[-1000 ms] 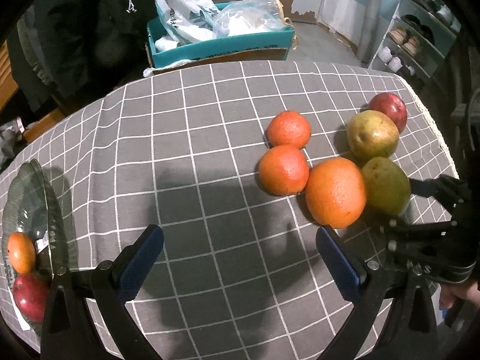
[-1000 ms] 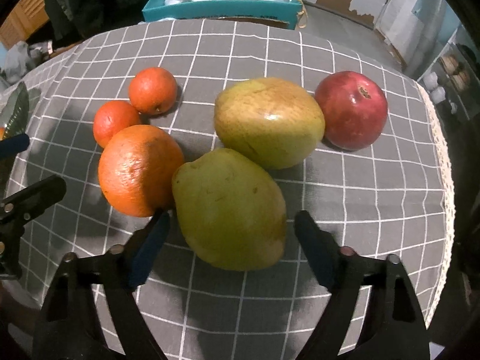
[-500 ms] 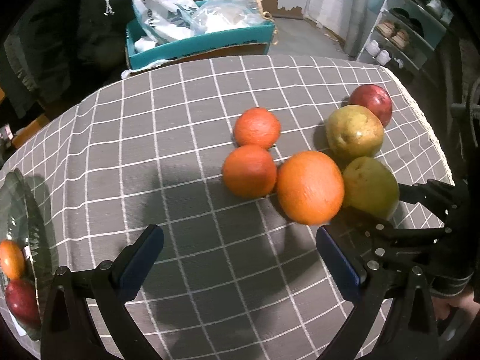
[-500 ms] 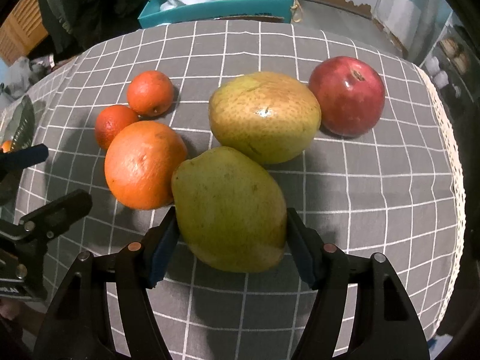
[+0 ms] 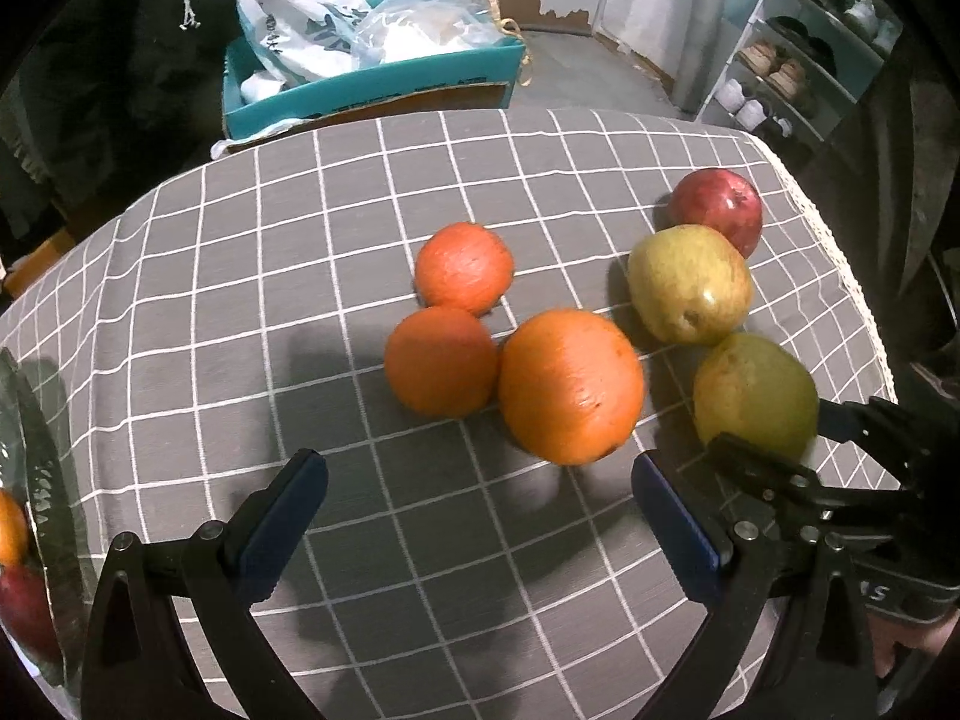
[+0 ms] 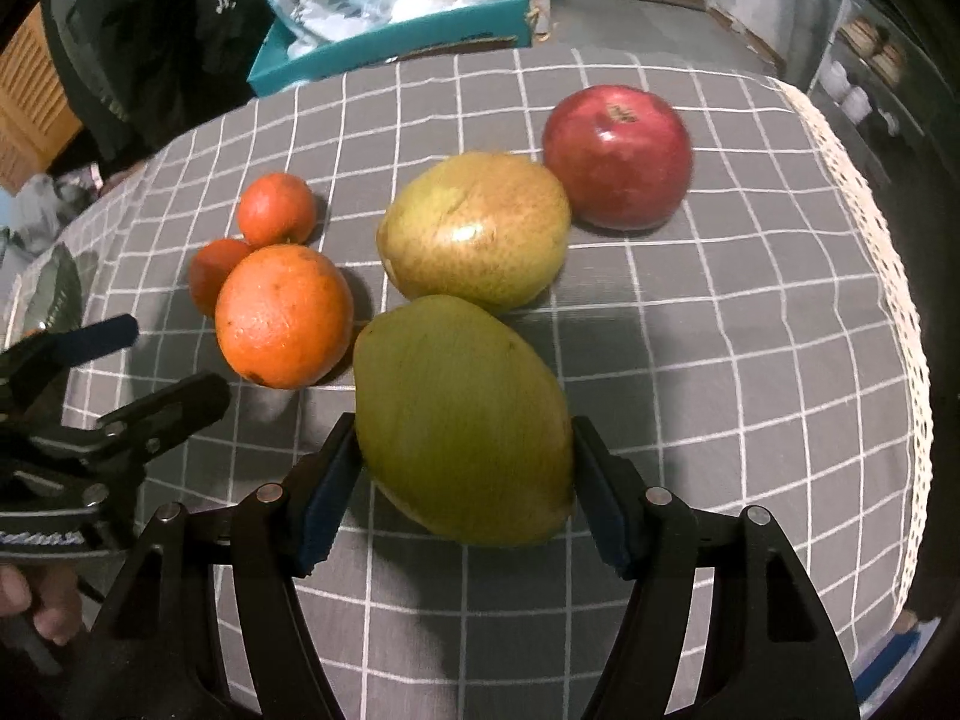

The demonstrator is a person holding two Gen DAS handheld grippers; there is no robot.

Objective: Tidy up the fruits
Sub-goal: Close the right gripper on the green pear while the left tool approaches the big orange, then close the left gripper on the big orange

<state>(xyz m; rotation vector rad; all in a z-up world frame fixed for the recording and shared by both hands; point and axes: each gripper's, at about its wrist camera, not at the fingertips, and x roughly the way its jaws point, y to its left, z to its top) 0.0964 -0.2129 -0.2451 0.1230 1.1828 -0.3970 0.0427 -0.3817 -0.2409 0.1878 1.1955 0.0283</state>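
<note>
Our right gripper (image 6: 465, 468) was clenched on the green pear (image 6: 462, 420) near the table's (image 6: 750, 360) right edge; our left gripper (image 5: 480, 516) gaped empty. We judged the smooth pear might slip and knock the large orange (image 6: 283, 315).

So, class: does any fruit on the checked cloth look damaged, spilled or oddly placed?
Nothing stands out. The oranges, pears and apple look whole; one green pear is simply clamped in the right gripper.

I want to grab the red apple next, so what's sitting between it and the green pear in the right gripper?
The yellow-green pear lies between the red apple and the held green pear, clearest in the right wrist view.
</note>
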